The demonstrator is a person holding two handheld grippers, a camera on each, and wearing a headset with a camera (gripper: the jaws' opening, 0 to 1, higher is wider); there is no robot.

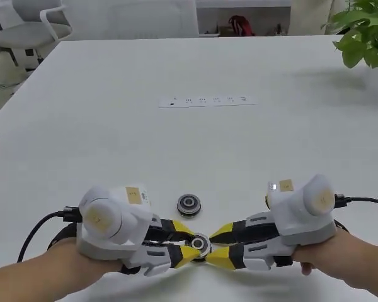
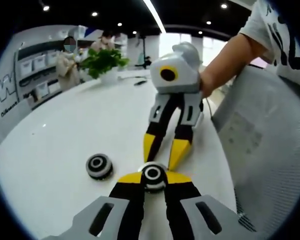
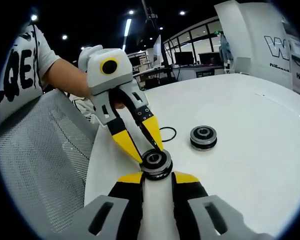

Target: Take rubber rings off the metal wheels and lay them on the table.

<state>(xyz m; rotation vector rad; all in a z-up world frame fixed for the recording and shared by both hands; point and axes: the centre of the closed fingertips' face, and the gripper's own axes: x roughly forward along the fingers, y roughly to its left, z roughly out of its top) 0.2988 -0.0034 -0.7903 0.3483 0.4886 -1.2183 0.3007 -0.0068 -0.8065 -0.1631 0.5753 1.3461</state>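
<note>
White shirt (image 3: 26, 75) print: "QE". Left gripper (image 1: 187, 242), right gripper (image 1: 214, 244) both clamped on same black-rimmed silver metal wheel (image 1: 199, 243) between them.

— What does the room look like?
— A bright open office with a broad white counter (image 1: 176, 145). A leafy potted plant (image 1: 364, 33) is at its far right corner and a white swivel chair (image 1: 26, 24) stands beyond its far left corner.
— And overhead?
— A dark ceiling with round spotlights (image 2: 95, 14) and a long light strip (image 2: 152, 15). Shelving (image 2: 35, 67) lines one wall, and a grey mesh chair back (image 3: 40, 150) stands by the near edge.
</note>
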